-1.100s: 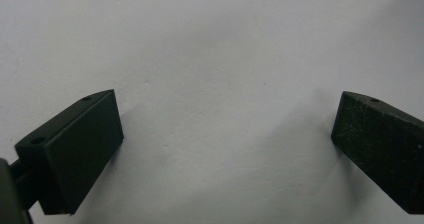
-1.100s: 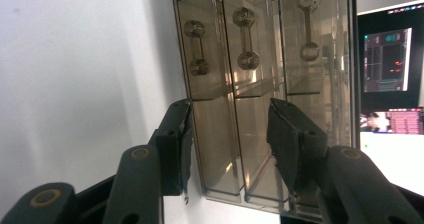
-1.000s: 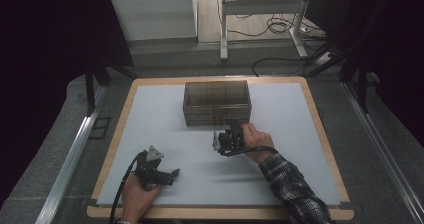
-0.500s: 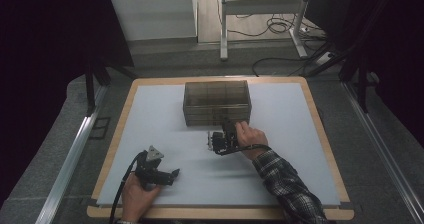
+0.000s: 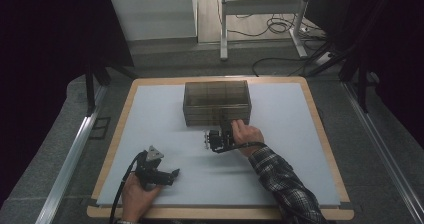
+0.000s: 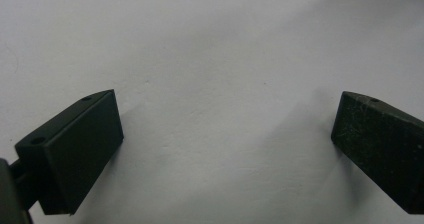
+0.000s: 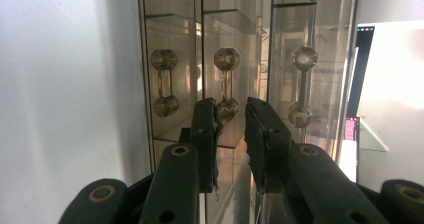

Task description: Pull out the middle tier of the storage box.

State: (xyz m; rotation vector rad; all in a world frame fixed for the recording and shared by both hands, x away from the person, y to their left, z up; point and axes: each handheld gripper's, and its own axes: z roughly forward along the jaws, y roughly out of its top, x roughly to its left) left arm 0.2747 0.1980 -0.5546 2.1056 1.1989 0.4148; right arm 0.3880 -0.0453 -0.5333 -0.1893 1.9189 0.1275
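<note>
- The smoky drawer box (image 5: pixel 216 103) stood at the far middle of the bench (image 5: pixel 150 114).
- The right gripper (image 7: pixel 231 115), rolled sideways, had its jaws nearly closed in front of the middle handle (image 7: pixel 226 80), not yet gripping it.
- Best to centre on the handle's bar, clamp, then pull straight out.
- The left gripper (image 6: pixel 225 134) rested wide open on the bench; it could brace the box.
</note>
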